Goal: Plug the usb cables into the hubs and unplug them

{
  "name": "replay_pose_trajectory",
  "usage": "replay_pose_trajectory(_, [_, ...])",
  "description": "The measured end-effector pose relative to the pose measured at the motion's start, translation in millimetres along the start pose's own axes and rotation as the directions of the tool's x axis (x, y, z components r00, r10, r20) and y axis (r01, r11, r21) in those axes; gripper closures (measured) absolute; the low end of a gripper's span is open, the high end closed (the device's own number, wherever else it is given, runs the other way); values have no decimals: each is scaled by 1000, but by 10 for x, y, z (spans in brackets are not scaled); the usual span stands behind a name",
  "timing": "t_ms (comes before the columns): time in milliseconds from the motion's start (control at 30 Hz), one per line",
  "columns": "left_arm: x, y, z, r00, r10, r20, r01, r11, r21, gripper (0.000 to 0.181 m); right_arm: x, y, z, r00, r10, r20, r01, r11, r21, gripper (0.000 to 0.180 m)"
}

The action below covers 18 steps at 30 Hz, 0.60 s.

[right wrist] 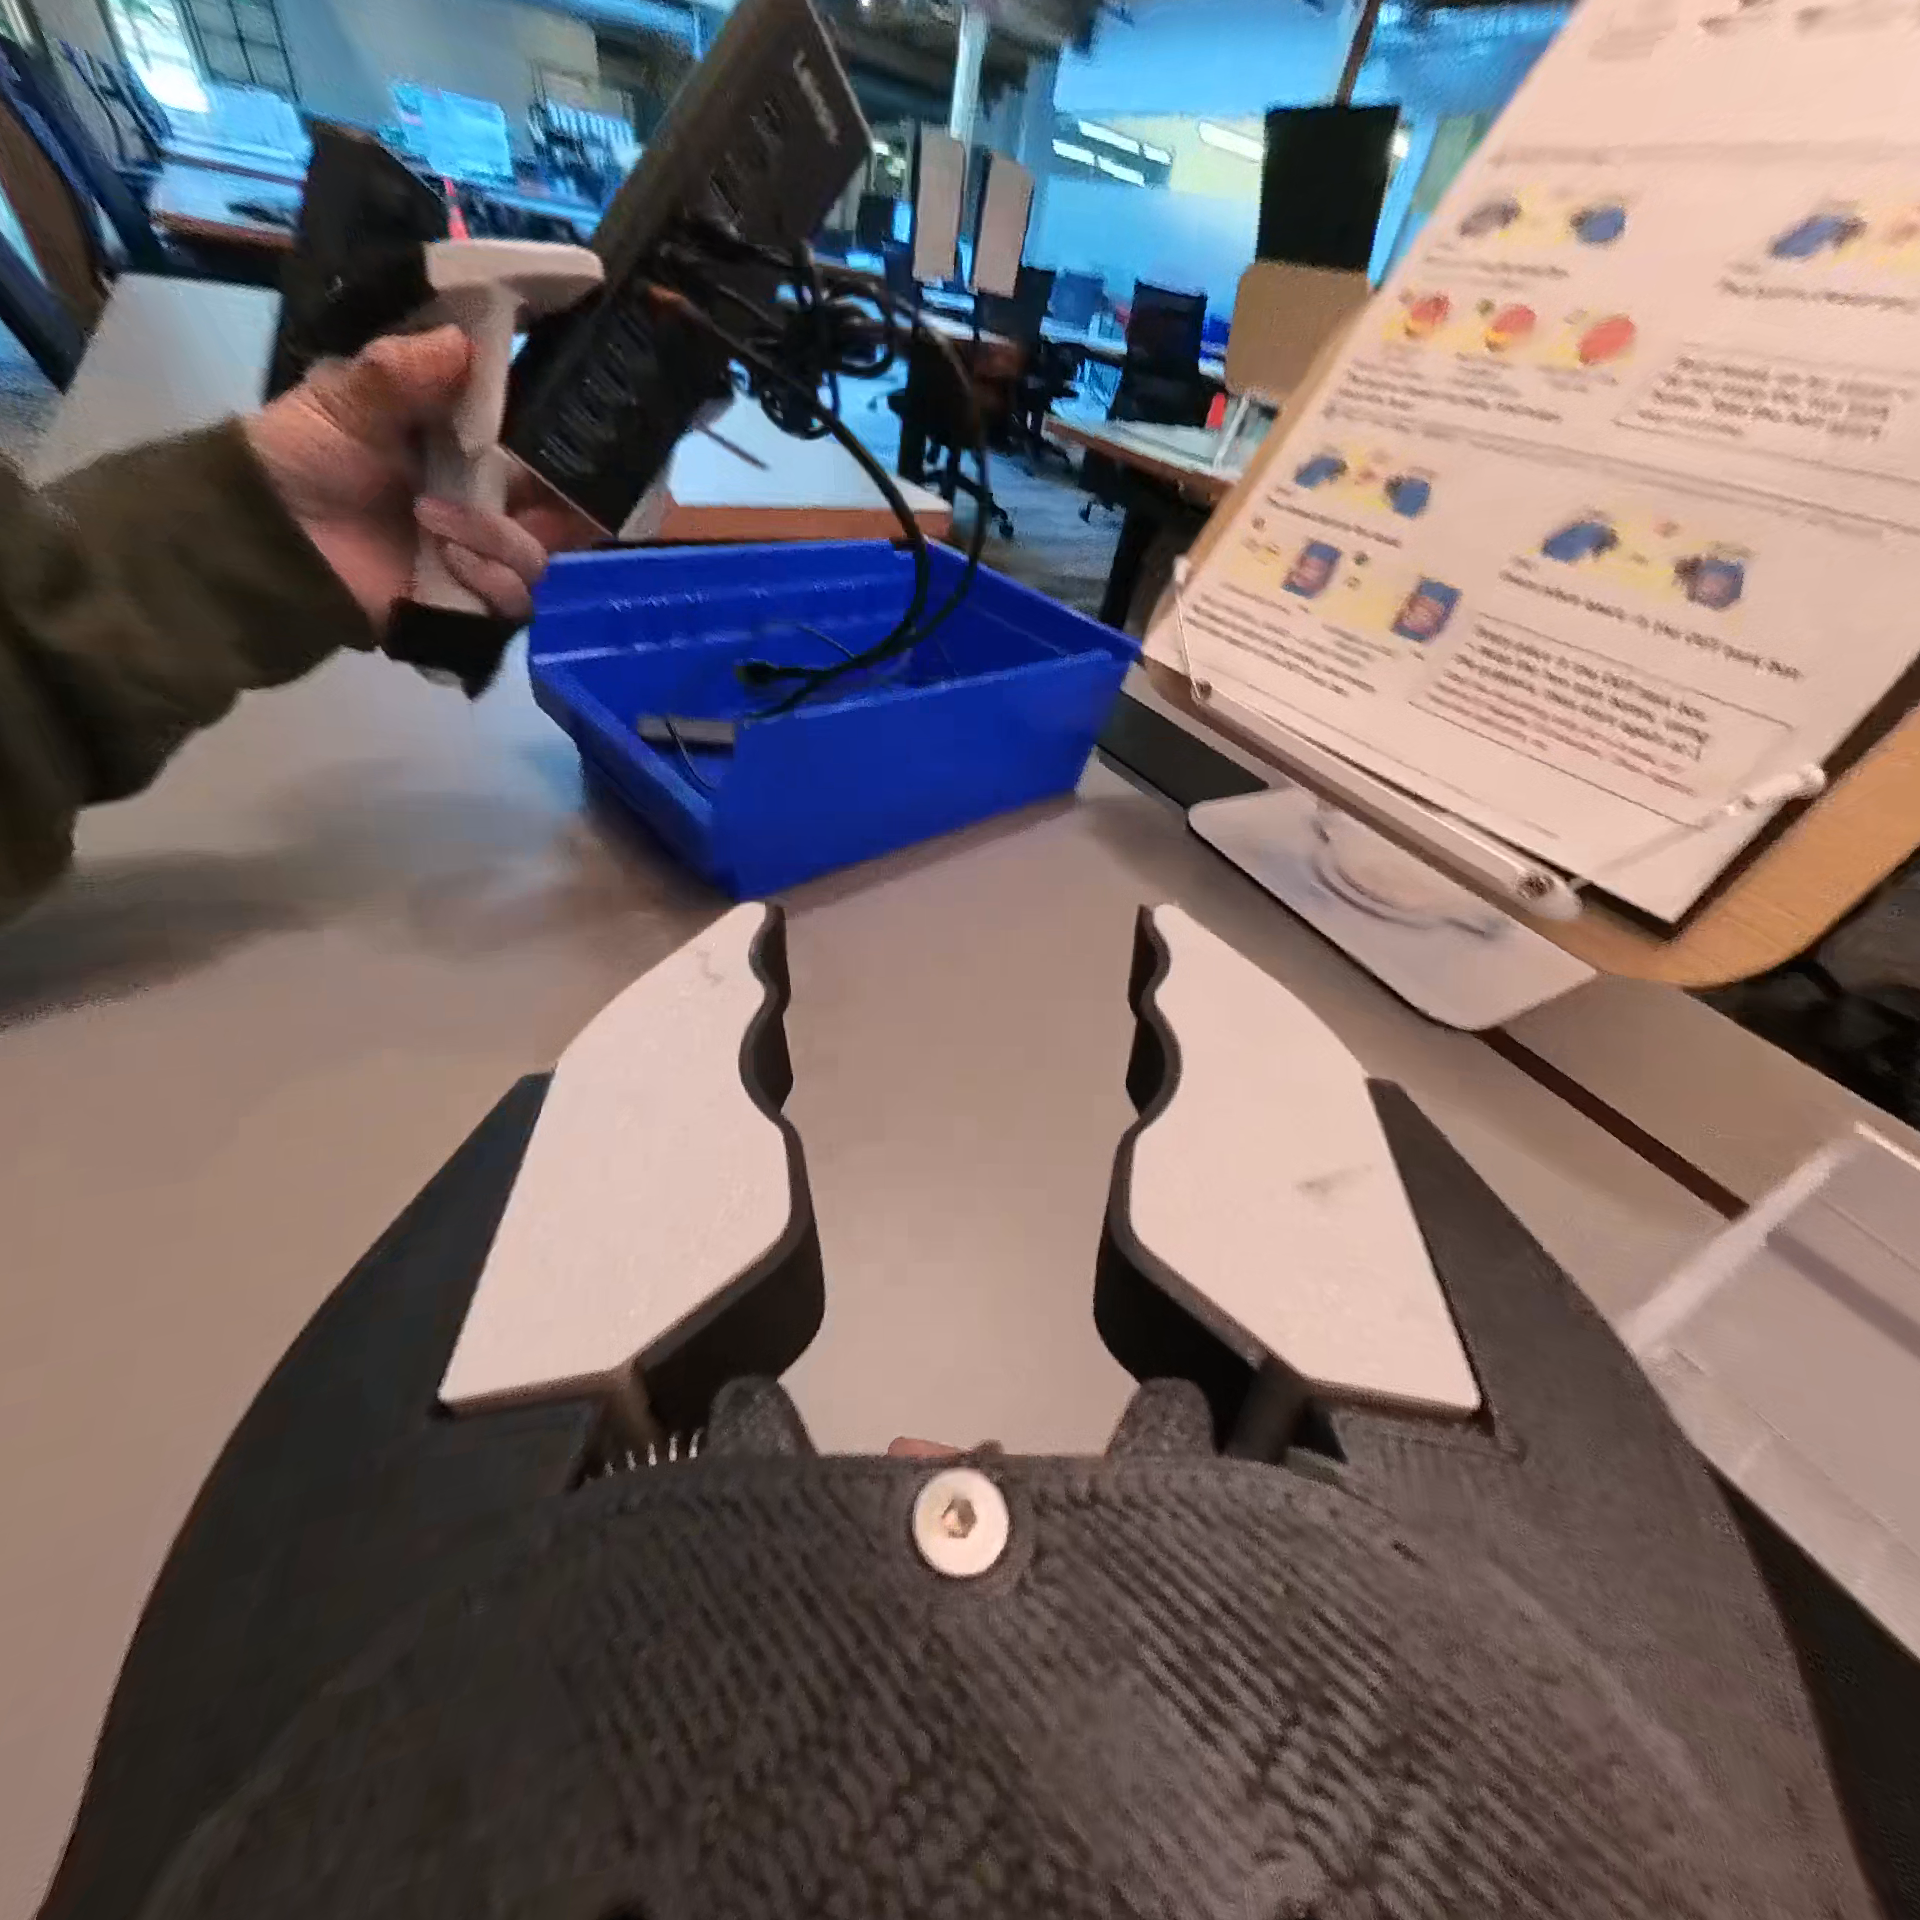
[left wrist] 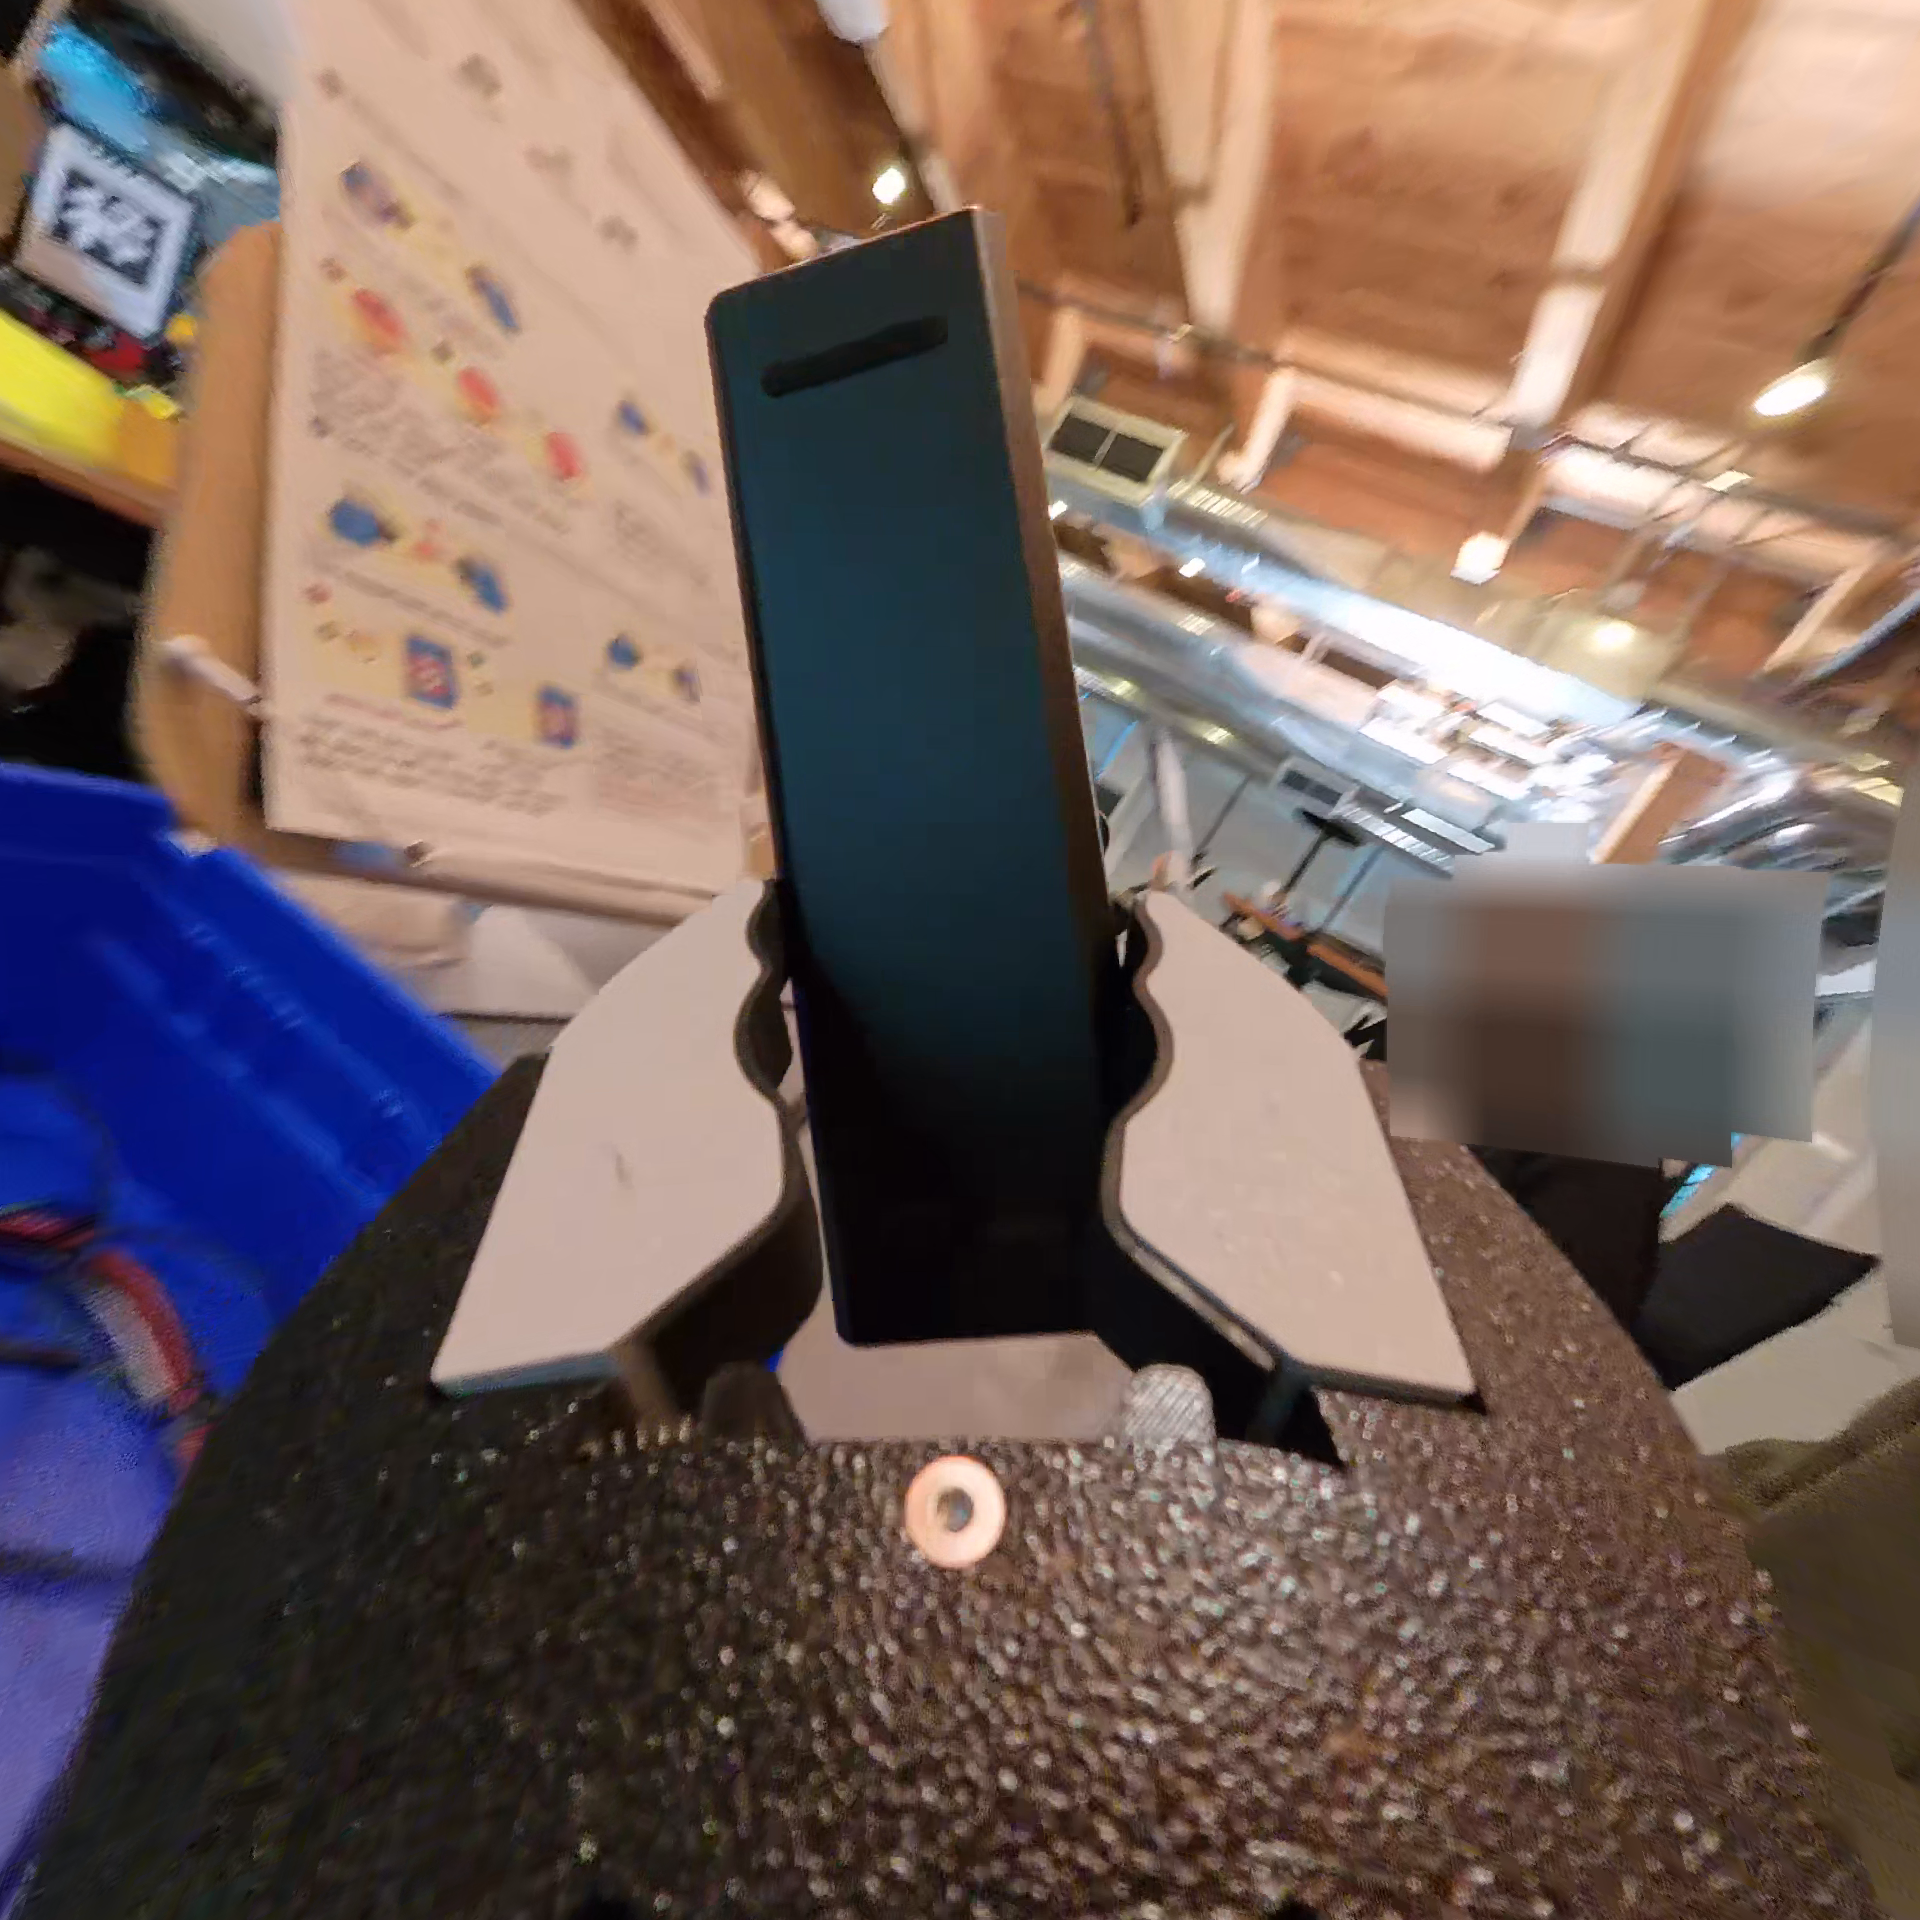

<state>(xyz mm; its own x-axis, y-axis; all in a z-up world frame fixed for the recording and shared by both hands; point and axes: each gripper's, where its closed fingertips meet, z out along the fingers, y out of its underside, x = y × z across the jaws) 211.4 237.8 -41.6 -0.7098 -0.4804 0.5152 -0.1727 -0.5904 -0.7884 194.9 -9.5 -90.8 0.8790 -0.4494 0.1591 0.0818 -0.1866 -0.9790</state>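
Observation:
My left gripper [left wrist: 951, 935] is shut on a long black USB hub [left wrist: 894, 727] and holds it upright, tilted toward the ceiling. The right wrist view shows the same hub [right wrist: 717, 229] raised in the air at the upper left, held by a person's hand [right wrist: 384, 447] on the left gripper's handle. Black cables [right wrist: 883, 468] hang from the hub down into a blue bin [right wrist: 831, 707]. My right gripper [right wrist: 956, 935] is open and empty, low over the grey table [right wrist: 312, 1039], short of the bin.
The blue bin [left wrist: 156, 1039] also shows at the left in the left wrist view. An instruction sheet on a wooden stand [right wrist: 1558, 468] rises at the right, on a white base [right wrist: 1392, 914]. A clear plastic piece [right wrist: 1787, 1351] lies at the right table edge. About 25 cm separates my left fingertips from my right.

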Motion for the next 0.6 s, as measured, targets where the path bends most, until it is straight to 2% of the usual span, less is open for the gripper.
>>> replay_pose_trajectory(133, [501,4,109,982,-16,-189,32,996,81,120,-324,-323,-17,999,-41,18,40,998,58,109])
replay_pose_trajectory(233, [806,184,194,957,-29,-288,47,997,58,120,-524,-598,-127,994,-108,3,107,988,115,101])
replay_pose_trajectory(400, [1187,654,333,906,-87,-413,80,996,-33,120,-510,-760,-344,963,-249,-102,257,963,77,92])
replay_pose_trajectory(500, [1316,938,396,881,-117,-459,84,992,-91,120,-415,-929,-535,986,-121,-115,139,976,167,87])
replay_pose_trajectory(600, [1401,1206,460,863,-103,-495,38,989,-140,120,-389,-959,-596,999,38,-23,-30,965,261,85])
